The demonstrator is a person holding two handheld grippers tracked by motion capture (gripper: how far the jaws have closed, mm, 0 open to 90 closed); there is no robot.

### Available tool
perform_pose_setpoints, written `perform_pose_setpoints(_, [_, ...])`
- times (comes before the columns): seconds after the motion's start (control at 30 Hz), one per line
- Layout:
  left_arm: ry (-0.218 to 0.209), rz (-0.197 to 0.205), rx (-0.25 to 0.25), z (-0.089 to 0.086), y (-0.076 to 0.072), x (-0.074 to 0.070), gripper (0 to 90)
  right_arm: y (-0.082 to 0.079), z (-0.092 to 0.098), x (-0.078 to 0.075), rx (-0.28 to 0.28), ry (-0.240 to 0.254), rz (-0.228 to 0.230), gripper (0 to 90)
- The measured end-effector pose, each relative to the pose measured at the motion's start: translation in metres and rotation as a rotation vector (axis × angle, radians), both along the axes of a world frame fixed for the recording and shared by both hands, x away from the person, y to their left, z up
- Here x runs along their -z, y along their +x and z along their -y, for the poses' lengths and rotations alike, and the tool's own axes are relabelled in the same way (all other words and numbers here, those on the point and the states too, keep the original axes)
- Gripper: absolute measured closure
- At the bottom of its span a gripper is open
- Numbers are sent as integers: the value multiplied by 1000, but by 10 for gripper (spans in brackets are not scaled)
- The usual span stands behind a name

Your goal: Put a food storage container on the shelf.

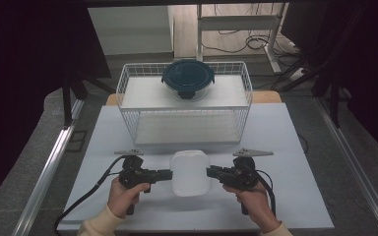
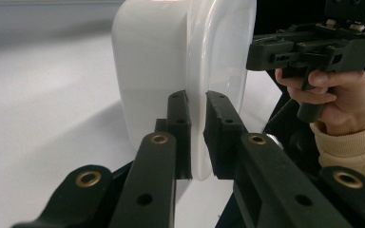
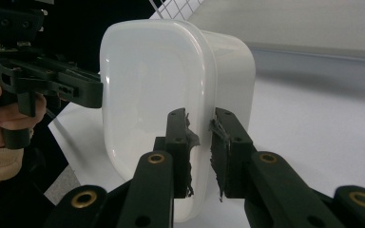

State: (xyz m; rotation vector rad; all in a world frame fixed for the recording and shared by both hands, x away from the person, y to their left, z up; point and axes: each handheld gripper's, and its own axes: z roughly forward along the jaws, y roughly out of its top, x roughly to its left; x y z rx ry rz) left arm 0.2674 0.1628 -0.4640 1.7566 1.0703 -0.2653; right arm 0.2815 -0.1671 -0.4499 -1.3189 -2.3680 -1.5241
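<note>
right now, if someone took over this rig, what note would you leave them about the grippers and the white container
Left gripper: shut on the rim of the white container, at its left side.
Right gripper: shut on the same rim, at the opposite side.
The white container is between the two grippers, over the near part of the table, in front of the wire basket.
A round glass container with a dark lid sits on the basket's upper shelf.
Done: both grips set on the rim.
Left: probably moving the container toward the basket; keep both hands level.

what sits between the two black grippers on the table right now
A white rounded plastic container lies between the left gripper and the right gripper in the high view; each gripper view shows its jaws clamped on the container's rim.
</note>
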Motion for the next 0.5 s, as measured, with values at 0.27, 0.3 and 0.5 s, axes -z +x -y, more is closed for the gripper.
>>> perform_pose_setpoints(0.27, [4, 45, 2, -1, 5, -18, 820, 4, 0, -18, -14, -9, 51, 770])
perform_pose_setpoints(0.3, [5, 51, 2, -1, 5, -20, 820, 5, -1, -20, -15, -9, 57, 770])
perform_pose_setpoints(0.5, [5, 85, 1, -1, 11, -37, 819, 8, -1, -36, -17, -7, 93, 770])
